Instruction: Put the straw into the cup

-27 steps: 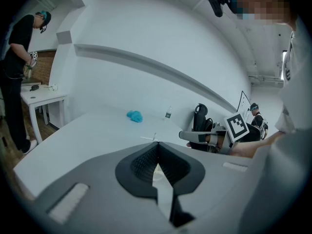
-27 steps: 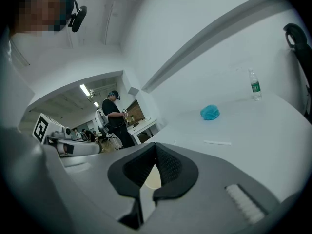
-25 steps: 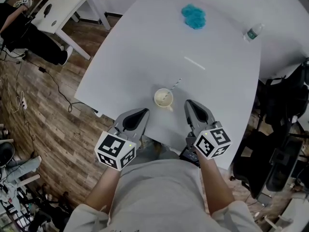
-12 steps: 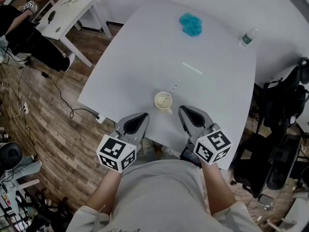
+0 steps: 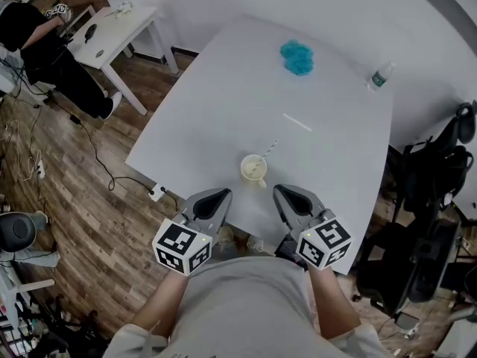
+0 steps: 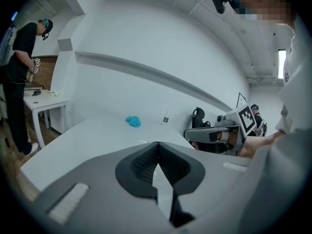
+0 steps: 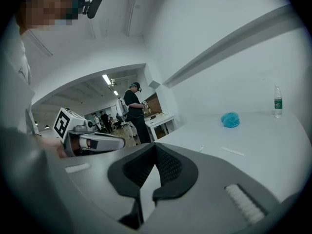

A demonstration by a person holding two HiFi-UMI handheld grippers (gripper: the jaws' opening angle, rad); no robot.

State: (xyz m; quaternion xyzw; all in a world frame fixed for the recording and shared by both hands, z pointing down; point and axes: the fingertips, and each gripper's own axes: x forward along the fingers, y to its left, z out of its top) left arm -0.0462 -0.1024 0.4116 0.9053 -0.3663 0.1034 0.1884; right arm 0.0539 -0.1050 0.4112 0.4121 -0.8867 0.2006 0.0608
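A cream cup [image 5: 253,168] stands near the front edge of the white table [image 5: 223,103]. A striped straw [image 5: 270,148] stands in it, leaning up and to the right. My left gripper [image 5: 222,193] is shut and holds nothing, just short of the cup on its left. My right gripper [image 5: 280,192] is also shut and holds nothing, just short of the cup on its right. In the left gripper view the left gripper [image 6: 157,143] has its jaws pressed together, as does the right gripper [image 7: 156,146] in the right gripper view. The straw's tip [image 7: 201,148] peeks over the right gripper's jaws.
A thin white strip [image 5: 297,122] lies mid-table beyond the cup. A blue cloth [image 5: 297,57] sits at the far side and a water bottle [image 5: 380,77] at the far right corner. A small white desk [image 5: 112,28] and a person stand at left; black chairs [image 5: 436,177] at right.
The right gripper has drawn back from beside the cup toward the person's body. The left gripper has hardly moved. The straw stays in the cup.
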